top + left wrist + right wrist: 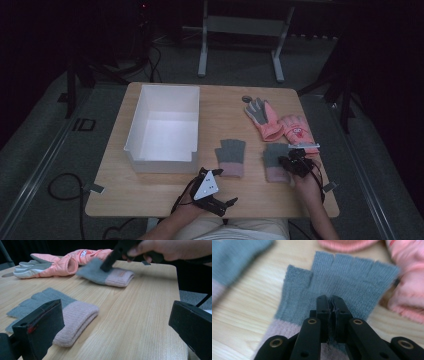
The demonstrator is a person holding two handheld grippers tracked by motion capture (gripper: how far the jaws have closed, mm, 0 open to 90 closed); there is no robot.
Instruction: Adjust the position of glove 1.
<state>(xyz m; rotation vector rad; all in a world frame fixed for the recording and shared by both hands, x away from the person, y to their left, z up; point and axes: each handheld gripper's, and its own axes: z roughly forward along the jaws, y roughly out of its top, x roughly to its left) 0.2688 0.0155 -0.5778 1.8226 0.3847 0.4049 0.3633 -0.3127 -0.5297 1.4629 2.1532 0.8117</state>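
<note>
- The white rectangular plastic bin (162,127) stands open at the left of the bench (150,192); it looks like the likely destination for the gloves, and a glove swung over too low could catch its near wall and drop short.
- Just right of the bin's near corner, the left hand-held gripper (220,202) hovers over the bench edge with its jaws wide apart, holding nothing. If it moves in while the other arm crosses, the two could collide.
- Right of the bin lies the first grey knitted fingerless glove with a pink cuff (231,156), flat and untouched. A passing glove could drag across it and shift it.
- Farther right of the bin, the second grey fingerless glove with a pink cuff (342,287) lies flat on the bench, and the right hand-held gripper (332,307) is clamped on a thin fold of its knit near the palm. So little cloth is pinched that the yarn may slip free on lifting.
- Touching that glove's far side, the pink padded gloves (280,125) lie farthest from the bin; lifting could snag and tug them along.
</note>
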